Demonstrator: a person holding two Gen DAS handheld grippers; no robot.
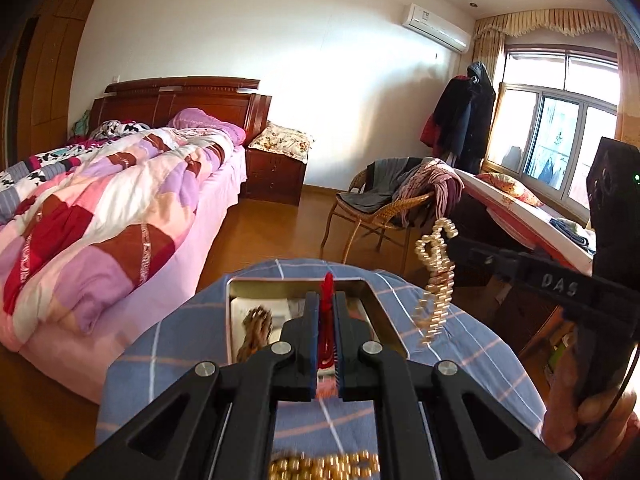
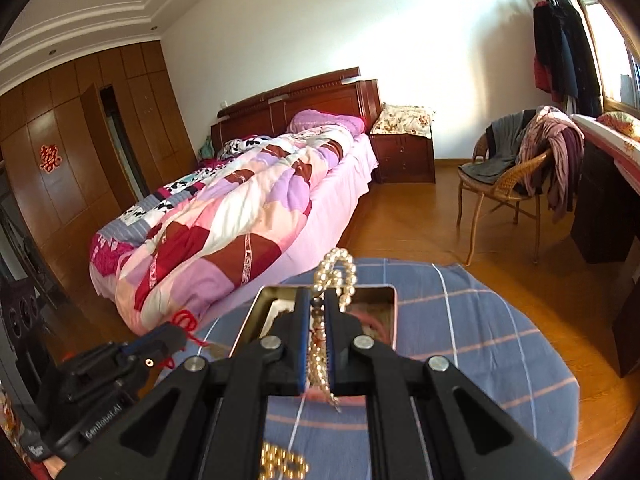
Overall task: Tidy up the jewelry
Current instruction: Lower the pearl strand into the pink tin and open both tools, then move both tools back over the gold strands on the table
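Note:
An open metal tin (image 1: 380, 304) (image 2: 390, 312) sits on a table covered by a blue checked cloth (image 1: 168, 344) (image 2: 480, 340). My left gripper (image 1: 327, 304) is shut on a red cord (image 1: 328, 286) and hovers over the tin; it shows at the lower left of the right wrist view (image 2: 176, 336). My right gripper (image 2: 317, 300) is shut on a gold bead bracelet (image 2: 340, 272) above the tin. In the left wrist view it holds the beads (image 1: 436, 272) to the right of the tin. A brown beaded piece (image 1: 256, 328) lies in the tin.
Another gold bead chain (image 1: 324, 466) (image 2: 284, 464) lies on the cloth near me. A bed (image 1: 100, 216) stands to the left, a wicker chair (image 1: 372, 208) with clothes and a desk (image 1: 520, 216) to the right. Wooden floor lies beyond the table.

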